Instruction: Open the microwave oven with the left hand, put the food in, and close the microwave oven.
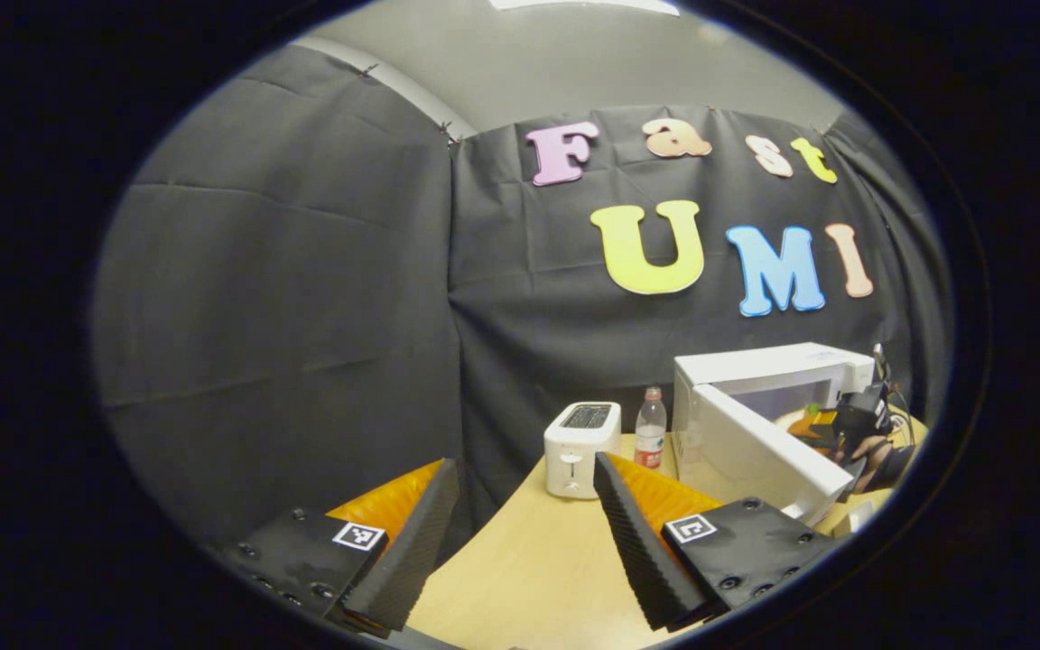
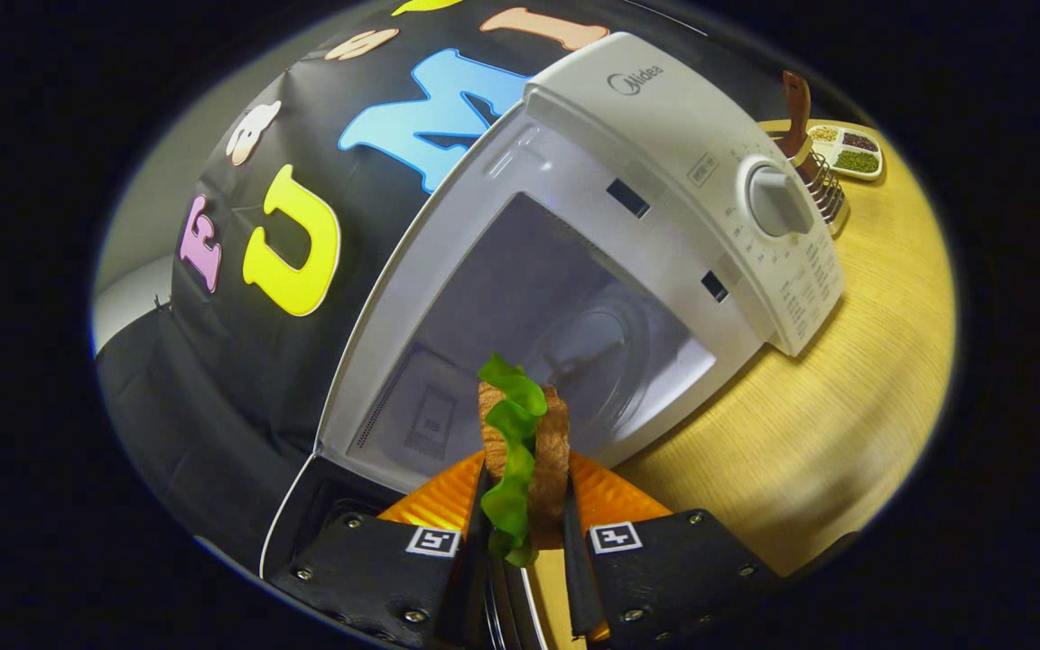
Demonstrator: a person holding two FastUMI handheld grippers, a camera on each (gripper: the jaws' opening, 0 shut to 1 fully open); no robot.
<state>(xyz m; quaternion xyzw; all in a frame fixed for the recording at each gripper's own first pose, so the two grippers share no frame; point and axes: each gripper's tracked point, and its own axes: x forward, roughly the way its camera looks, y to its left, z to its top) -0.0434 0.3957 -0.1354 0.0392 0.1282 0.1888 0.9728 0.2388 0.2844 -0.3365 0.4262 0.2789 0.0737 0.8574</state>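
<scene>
the food (image 2: 520, 442), a sandwich with a green leaf between two brown slices, is clamped upright between both fingers of the right gripper (image 2: 520, 533) and is held just in front of the microwave oven (image 2: 664, 135), at the mouth of the cavity (image 2: 556, 334) and not yet inside. the insertion step is judged to be in hand. the food is best carried straight in toward the round turntable seen at the back of the cavity, lowered until it rests on the floor, and only then released, so that the slices are not dropped or tipped. the lower front edge of the microwave oven lies just beyond the food and should be cleared before any lowering. the control panel with its dial (image 2: 777, 200) stands to one side of the opening and should not be brushed. in the left gripper view the door (image 1: 755, 447) is swung wide from the microwave oven, and the right gripper is seen at the opening beside it. the left gripper (image 1: 520, 533) is spread apart with nothing between its fingers and is held well apart from the microwave oven, over the table (image 1: 520, 578). a toaster (image 1: 581, 447) and a bottle (image 1: 651, 426) stand just beside the microwave oven on the door side, so little room is judged to be left behind the door; bare table is seen in front of the door for the closing approach.
</scene>
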